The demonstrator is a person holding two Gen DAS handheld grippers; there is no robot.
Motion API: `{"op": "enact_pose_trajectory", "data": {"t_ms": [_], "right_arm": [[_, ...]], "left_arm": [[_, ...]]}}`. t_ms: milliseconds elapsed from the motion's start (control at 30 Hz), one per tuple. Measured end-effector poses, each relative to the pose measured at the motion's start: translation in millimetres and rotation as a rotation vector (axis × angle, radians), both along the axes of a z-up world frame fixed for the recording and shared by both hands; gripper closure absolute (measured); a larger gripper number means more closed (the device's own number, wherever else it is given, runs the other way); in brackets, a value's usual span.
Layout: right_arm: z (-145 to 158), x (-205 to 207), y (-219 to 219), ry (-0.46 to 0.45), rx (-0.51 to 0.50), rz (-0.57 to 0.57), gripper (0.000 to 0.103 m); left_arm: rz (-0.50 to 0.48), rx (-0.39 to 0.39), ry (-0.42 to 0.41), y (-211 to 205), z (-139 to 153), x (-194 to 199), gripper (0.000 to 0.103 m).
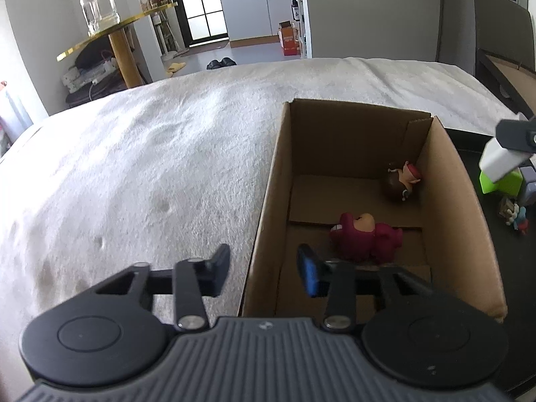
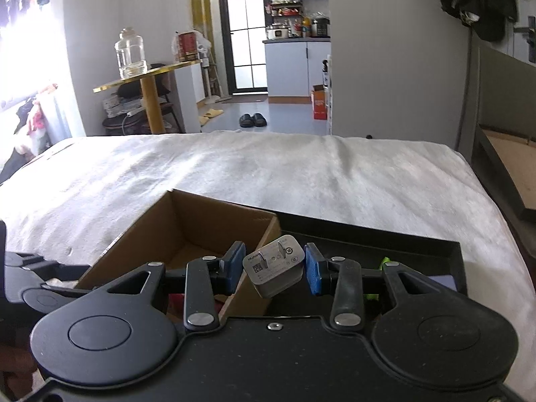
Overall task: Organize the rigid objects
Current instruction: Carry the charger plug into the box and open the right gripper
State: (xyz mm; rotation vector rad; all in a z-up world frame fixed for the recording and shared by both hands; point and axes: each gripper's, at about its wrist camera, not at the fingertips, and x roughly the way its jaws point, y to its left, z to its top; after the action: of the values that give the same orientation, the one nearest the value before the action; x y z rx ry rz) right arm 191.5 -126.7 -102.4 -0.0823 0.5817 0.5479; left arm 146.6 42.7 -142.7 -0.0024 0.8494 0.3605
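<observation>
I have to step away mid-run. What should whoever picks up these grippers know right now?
Right gripper: shut on the white charger, held above the black tray beside the cardboard box.
Left gripper: empty, fingers open astride the box's near left wall.
Done: pink toy and small figurine lie in the box.
Left: drop the charger in, then the green block and other small items in the tray.

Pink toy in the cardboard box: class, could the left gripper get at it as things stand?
Probably yes. The left gripper hangs over the open-topped cardboard box, its jaws apart and empty astride the near wall; the pink toy lies just ahead, uncovered.
</observation>
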Motion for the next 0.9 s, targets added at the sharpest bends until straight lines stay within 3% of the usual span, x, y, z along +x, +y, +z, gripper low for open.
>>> {"op": "enact_pose_trajectory", "data": {"t_ms": [33, 133, 567, 900], "right_arm": [[1, 0, 2, -0.002, 0.001, 0.003, 0.065], [2, -3, 11, -0.005, -0.003, 0.018, 0.065], [-9, -13, 49, -0.004, -0.048, 0.129, 0.065], [-23, -9, 64, -0.024, -0.142, 0.15, 0.065]], "left_arm": [[-0.001, -0.008, -0.001, 1, -1, -1, 0.078], [0.004, -0.014, -0.008, 3, -3, -2, 0.088], [-0.014, -0.043, -0.033, 10, -4, -7, 0.089], [-0.019, -0.057, -0.036, 14, -3, -8, 0.089]]}}
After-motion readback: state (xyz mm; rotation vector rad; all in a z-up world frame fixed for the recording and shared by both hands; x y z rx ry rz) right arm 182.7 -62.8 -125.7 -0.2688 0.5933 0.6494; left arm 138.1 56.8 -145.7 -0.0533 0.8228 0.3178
